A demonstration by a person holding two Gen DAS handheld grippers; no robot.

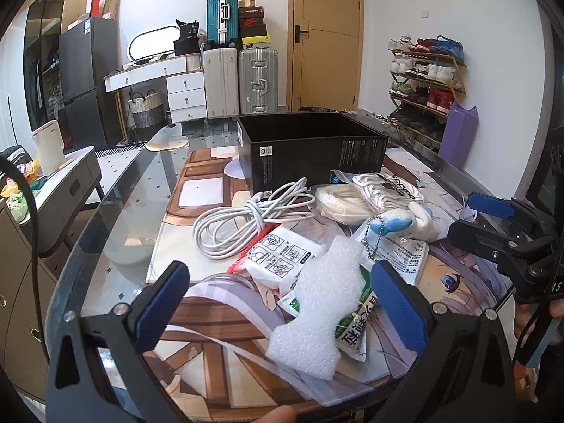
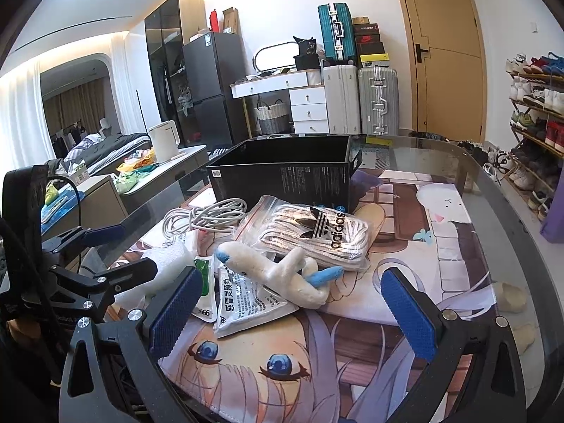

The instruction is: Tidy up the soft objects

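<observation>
White foam chunk (image 1: pixel 319 303) sits closest to us, right between the blue pads of our left tool (image 1: pixel 278 308), which is spread wide and gripping nothing. It's lying on top of a green-and-white sachet (image 1: pixel 356 324) and next to a white packet with pictograms (image 1: pixel 282 257).

Our right tool (image 2: pixel 290 312) is also wide apart and empty, hovering over the anime-print mat (image 2: pixel 405 246) just short of the plush toy (image 2: pixel 282 275), a white thing with blue tips and a bead chain. The plush rests across a silver medicine sachet (image 2: pixel 243 303) and leans against the zip bag of laces with the adidas logo (image 2: pixel 313 236).

Further back there's a coiled white cable (image 1: pixel 246 218) and a second bag of off-white cord (image 1: pixel 338 204), both just in front of the open black box (image 1: pixel 310 148), which looks empty from what we can see. Everything is piled loosely in the middle of the glass worktop (image 1: pixel 116 211); nothing soft is in the box yet.
</observation>
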